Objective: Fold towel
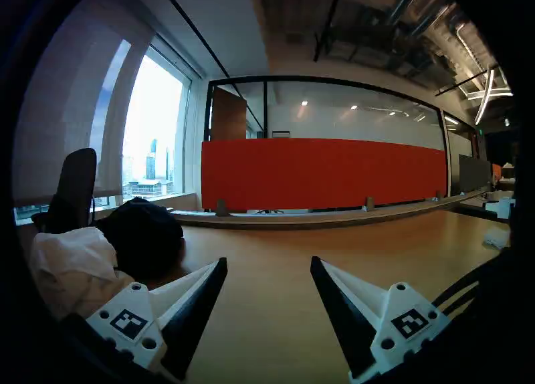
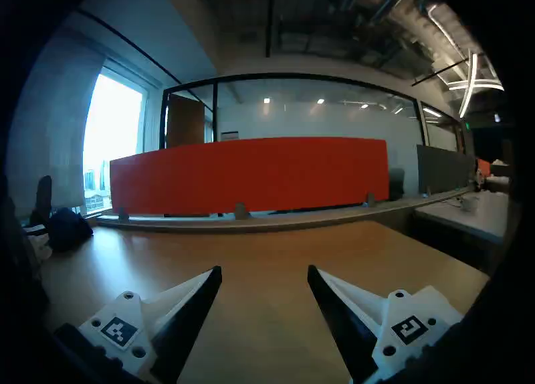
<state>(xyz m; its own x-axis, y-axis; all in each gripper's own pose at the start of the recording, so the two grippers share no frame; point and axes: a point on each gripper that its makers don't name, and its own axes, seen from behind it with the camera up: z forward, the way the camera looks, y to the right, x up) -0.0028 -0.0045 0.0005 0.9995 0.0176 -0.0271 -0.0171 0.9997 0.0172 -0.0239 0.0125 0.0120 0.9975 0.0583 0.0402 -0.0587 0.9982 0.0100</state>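
Observation:
A crumpled whitish cloth (image 1: 70, 267) that looks like the towel lies in a heap on the wooden table (image 1: 281, 297) at the far left of the left gripper view. My left gripper (image 1: 269, 262) hovers low over the table to the right of that heap, open, with bare wood between its fingers. In the right gripper view my right gripper (image 2: 264, 270) is also open just above the table (image 2: 267, 277), holding nothing. A pale scrap of the cloth (image 2: 37, 245) peeks in at the far left edge there.
A dark bag or garment (image 1: 144, 233) rests against the cloth, seen again as a dark lump (image 2: 67, 230). A black chair back (image 1: 73, 186) stands by the window. A red divider panel (image 1: 324, 173) runs along the table's far edge. Another desk (image 2: 468, 220) stands to the right.

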